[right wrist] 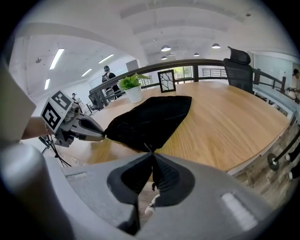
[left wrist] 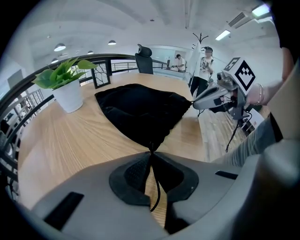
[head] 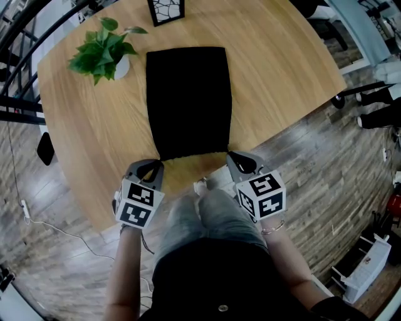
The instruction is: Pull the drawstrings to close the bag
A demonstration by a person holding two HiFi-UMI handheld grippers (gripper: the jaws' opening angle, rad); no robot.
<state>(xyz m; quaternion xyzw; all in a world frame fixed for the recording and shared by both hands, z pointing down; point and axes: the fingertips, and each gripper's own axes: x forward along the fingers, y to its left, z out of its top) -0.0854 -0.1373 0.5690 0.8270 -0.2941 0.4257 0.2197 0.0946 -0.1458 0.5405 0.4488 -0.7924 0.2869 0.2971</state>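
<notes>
A black bag point(head: 188, 100) lies flat on a round wooden table point(head: 282, 69), its mouth turned toward the near edge where a person stands with a gripper in each hand. The left gripper point(head: 155, 163) sits at the bag's near-left corner, its jaws pinched together on the left drawstring point(left wrist: 157, 187), a thin dark cord that runs from the bag's corner through the pads and hangs loose behind them. The right gripper point(head: 230, 155) mirrors it at the near-right corner, jaws closed on the right drawstring point(right wrist: 147, 147), seen only as a fine thread where the tips meet the cloth. A potted plant point(head: 103, 53) stands at the far left of the table and a picture frame point(head: 166, 11) at the far edge, both clear of the bag. Judged from how things lie, the grasp is made on both sides and the pull itself is the step in hand: the mouth looks close to its full width, with little gathering along the near hem. The next move seems to call for drawing the two grippers apart, left and right, at an even pace while keeping the pinch firm, since cords this thin could slip from the pads, and a lopsided tug may drag the light bag across the table instead of cinching it.
</notes>
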